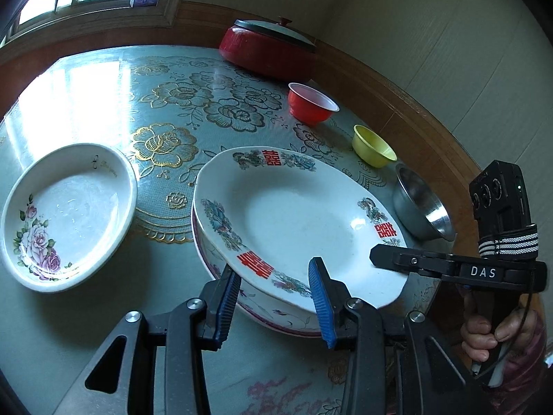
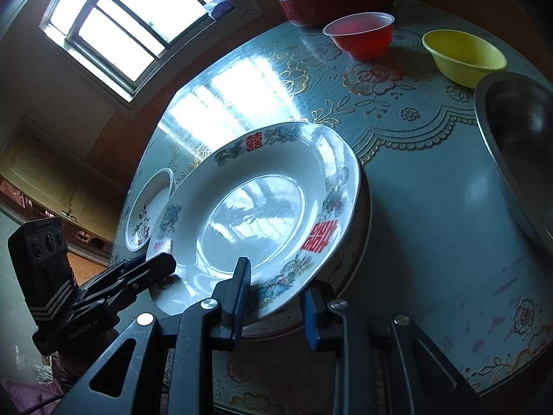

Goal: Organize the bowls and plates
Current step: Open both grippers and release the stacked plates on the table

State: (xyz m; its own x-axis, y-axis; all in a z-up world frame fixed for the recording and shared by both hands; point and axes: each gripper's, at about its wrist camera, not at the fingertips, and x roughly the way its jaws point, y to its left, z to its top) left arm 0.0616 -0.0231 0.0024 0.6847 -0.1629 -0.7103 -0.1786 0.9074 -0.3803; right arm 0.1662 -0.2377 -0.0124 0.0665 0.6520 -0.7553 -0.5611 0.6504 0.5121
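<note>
Both claws clamp the glossy round porcelain plate (image 1: 297,214), tilted on a second dish low in the frame: left claw (image 1: 274,297) and right claw (image 2: 276,297) grasp its near rim above the lace-patterned worktop (image 1: 103,90).

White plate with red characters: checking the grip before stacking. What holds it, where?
Left gripper and right gripper pinch the near rim of the white, red-lettered ceramic plate.

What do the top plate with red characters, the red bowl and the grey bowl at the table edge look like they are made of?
Top plate: likely glazed ceramic; glossy white with printed red characters and sharp window reflections.
Red bowl: probably thin plastic; translucent, light glows through the wall, pale rolled rim.
Grey bowl: apparently stainless steel; dull brushed grey with a bright metallic rim.
</note>
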